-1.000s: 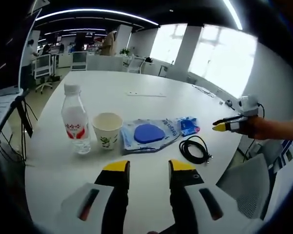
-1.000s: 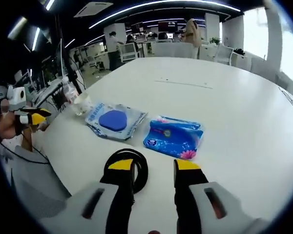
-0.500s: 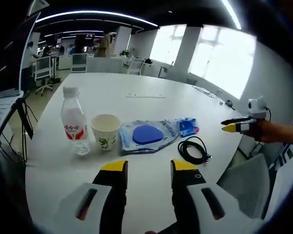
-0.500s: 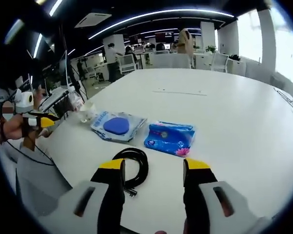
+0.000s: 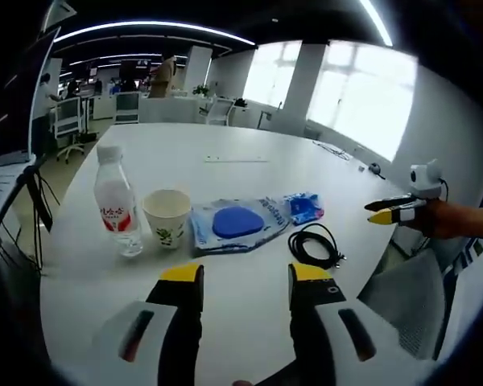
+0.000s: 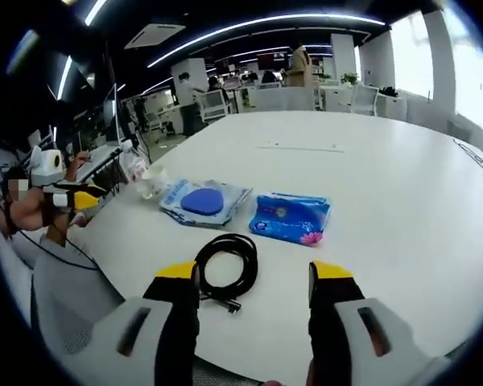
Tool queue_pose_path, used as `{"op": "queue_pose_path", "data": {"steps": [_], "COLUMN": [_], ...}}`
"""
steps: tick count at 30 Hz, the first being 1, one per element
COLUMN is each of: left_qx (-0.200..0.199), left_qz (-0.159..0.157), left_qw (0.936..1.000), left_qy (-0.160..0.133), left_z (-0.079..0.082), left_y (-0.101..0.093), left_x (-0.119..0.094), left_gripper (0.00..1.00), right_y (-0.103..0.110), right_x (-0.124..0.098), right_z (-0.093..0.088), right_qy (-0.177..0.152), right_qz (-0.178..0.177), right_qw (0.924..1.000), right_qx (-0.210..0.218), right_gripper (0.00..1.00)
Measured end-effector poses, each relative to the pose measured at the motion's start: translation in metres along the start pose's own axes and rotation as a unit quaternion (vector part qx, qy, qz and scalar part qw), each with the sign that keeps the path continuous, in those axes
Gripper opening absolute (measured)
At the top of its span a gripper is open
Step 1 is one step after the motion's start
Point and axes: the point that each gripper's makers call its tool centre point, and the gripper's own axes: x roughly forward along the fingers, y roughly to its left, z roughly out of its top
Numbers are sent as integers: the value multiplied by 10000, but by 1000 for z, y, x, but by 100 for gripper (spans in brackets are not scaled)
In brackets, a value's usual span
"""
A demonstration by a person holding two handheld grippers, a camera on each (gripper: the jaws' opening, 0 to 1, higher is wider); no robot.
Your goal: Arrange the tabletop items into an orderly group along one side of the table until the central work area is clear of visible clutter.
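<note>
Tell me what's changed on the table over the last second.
The right gripper opened its fingers wider and drew back from the black cable. The left gripper opened slightly too. Nothing was grasped. The water bottle, paper cup, blue pouch and tissue pack lie where they were.

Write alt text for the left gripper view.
A row of items sits near the edge of a white round table: water bottle, paper cup, blue-disc packet, blue tissue pack, coiled black cable. The left gripper hovers open before them; the right gripper enters from the right.
</note>
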Motion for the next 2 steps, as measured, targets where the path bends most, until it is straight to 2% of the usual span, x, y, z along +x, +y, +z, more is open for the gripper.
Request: {"op": "queue_pose_path", "data": {"steps": [2], "left_qx": [-22], "left_qz": [4], "left_qw": [10000], "left_qy": [7], "left_z": [-1], "left_y": [0], "left_x": [0], "left_gripper": [42], "right_y": [0], "right_x": [0], "right_z": [-3], "right_qy": [11], "right_qz": [-11], "right_qw": [10000], "right_qx": [-3], "right_gripper": [53]}}
